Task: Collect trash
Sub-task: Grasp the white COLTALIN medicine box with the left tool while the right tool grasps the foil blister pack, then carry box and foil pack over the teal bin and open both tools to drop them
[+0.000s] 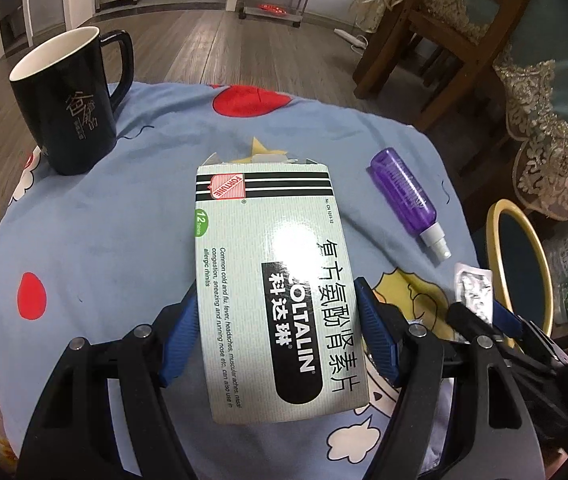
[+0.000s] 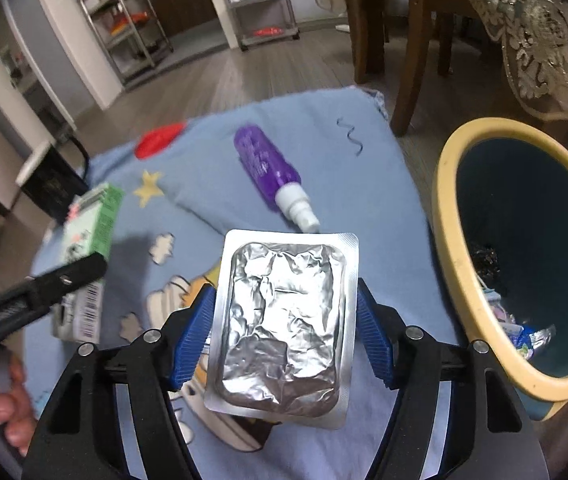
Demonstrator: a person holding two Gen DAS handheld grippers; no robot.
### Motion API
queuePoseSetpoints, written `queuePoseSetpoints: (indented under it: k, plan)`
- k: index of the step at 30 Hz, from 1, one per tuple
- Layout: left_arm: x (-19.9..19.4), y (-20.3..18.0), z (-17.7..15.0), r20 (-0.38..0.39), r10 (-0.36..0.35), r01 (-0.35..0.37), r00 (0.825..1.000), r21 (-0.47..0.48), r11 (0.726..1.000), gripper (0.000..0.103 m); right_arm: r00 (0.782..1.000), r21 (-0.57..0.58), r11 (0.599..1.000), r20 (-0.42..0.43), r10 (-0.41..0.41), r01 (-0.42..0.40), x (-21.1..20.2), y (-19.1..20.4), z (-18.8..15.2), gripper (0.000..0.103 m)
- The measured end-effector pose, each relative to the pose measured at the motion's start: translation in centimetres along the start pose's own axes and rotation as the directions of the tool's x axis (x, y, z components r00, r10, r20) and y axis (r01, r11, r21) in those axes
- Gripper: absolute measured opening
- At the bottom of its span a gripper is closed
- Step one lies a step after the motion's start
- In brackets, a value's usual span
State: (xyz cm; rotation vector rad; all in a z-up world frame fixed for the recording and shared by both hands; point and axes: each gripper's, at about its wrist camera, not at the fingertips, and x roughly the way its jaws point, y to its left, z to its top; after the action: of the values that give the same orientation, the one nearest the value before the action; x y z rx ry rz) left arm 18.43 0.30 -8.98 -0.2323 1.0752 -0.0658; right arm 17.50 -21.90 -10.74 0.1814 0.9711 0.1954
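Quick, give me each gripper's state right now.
Left gripper: shut on the medicine box.
Right gripper: shut on the foil blister pack.

A dark ceramic mug (image 1: pixel 71 108) stands left of the purple plastic spray bottle (image 1: pixel 408 200) on the blue cartoon cloth (image 1: pixel 123 240); the yellow-rimmed bin (image 2: pixel 456 280) sits right.

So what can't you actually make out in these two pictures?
- Box contents, left wrist view: only its printed face and torn top show.
- Blister pack, right wrist view: crumpled foil faces the camera, so any pills are hidden.
- Bin bottom, right wrist view: dark, and its right side is cut by the edge.
- Mug inside, left wrist view: the angle shows only the upper wall.
- Bottle label, both views: too blurred to read.
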Motion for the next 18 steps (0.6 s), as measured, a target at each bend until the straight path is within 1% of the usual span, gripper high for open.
queuePoseSetpoints:
  k: [3,8,12,18]
  plan:
    - [-0.1,-0.1,0.4,0.011,-0.009,0.009,1.0,-0.003,1.0,0.071,0.999,0.012,0.999,0.033,0.041,-0.042,-1.7,-0.4,0.3,0.069]
    - [-0.7,-0.6,0.9,0.031,-0.03,0.03,0.999,-0.006,1.0,0.071,0.994,0.021,0.996,0.075,0.083,-0.085,-4.1,-1.1,0.9,0.069]
    - [-1.2,-1.6,1.4,0.046,-0.053,0.053,0.998,0.001,0.999,0.071,0.991,0.026,0.995,0.1,0.093,-0.096,-5.8,-2.0,1.1,0.069]
    - [-1.8,-4.0,1.6,0.06,-0.084,0.081,0.995,0.041,0.996,0.071,0.986,0.035,0.997,0.151,0.065,-0.071,-8.7,-3.9,1.5,0.069]
